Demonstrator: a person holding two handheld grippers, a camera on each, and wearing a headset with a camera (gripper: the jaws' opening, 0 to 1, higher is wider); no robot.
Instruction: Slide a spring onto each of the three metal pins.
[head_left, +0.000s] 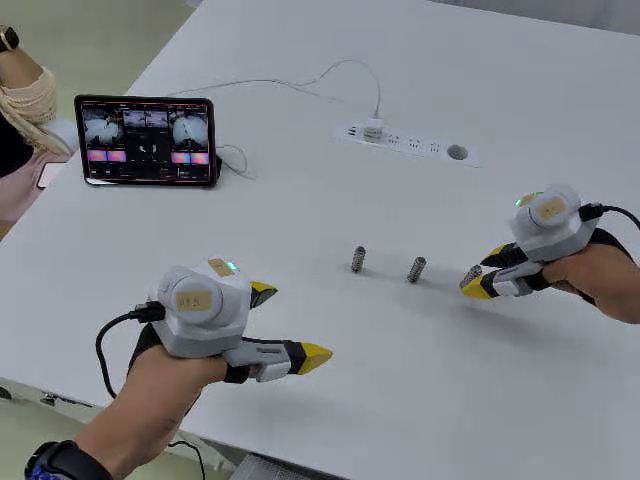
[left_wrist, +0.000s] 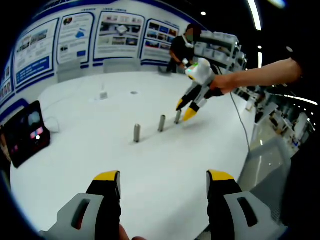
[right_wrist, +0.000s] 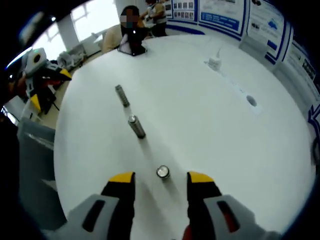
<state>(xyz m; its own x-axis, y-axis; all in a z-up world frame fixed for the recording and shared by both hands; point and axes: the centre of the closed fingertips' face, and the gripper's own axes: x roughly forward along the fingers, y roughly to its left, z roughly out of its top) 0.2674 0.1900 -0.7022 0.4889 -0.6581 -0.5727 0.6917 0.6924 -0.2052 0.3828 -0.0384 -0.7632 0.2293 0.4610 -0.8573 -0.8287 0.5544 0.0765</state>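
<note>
Three short metal pins stand in a row on the white table (head_left: 330, 400), each looking wrapped in a coiled spring: left pin (head_left: 358, 259), middle pin (head_left: 416, 269), right pin (head_left: 470, 276). My right gripper (head_left: 483, 272) is open, its yellow tips on either side of the right pin (right_wrist: 162, 172) without touching it. Beyond it, the right gripper view shows the middle pin (right_wrist: 136, 126) and the left pin (right_wrist: 121, 95). My left gripper (head_left: 290, 323) is open and holds nothing, well in front of the row. The row (left_wrist: 161, 123) and the right gripper (left_wrist: 186, 110) are far ahead of its jaws.
A tablet (head_left: 147, 140) stands at the back left with a cable running to a white power strip (head_left: 405, 143). A round hole (head_left: 457, 153) lies beside the strip. A person's arm (head_left: 25, 95) shows at the left edge. The table's near edge runs just below my left hand.
</note>
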